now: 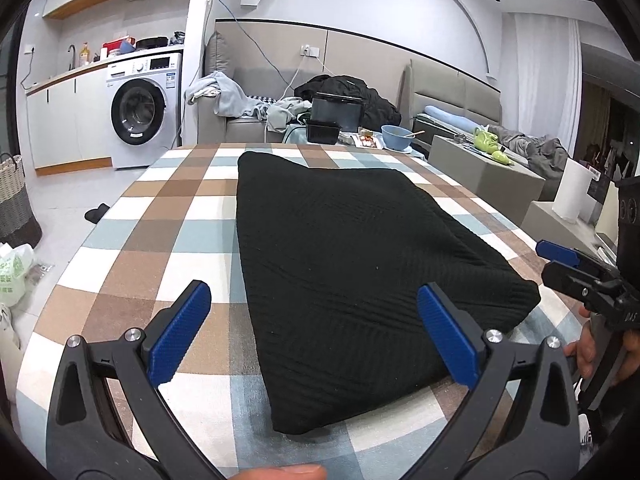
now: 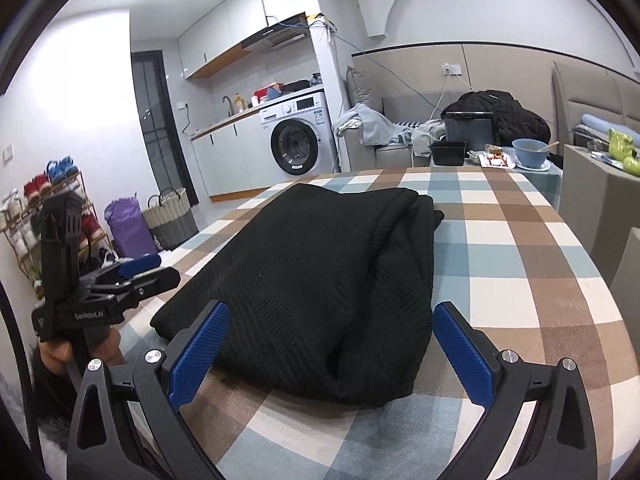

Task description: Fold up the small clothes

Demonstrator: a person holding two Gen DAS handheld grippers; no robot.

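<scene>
Fingers (image 1: 182, 336) spread over a black garment (image 1: 352, 280) on checked tablecloth (image 1: 168, 216).

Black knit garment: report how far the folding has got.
Done: the black knit garment lies folded into a compact layered rectangle on the checked tablecloth. In hand: nothing; the left gripper and right gripper are open near its edge. Left: perhaps one final fold.

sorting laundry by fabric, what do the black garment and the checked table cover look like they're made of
Black garment: looks like a soft matte knit, judging by the ribbed, herringbone-like texture and bulky folds; fibre unclear.
Checked table cover: seems a flat, faintly grainy woven or coated cloth; it lies smooth, with little sheen.
</scene>
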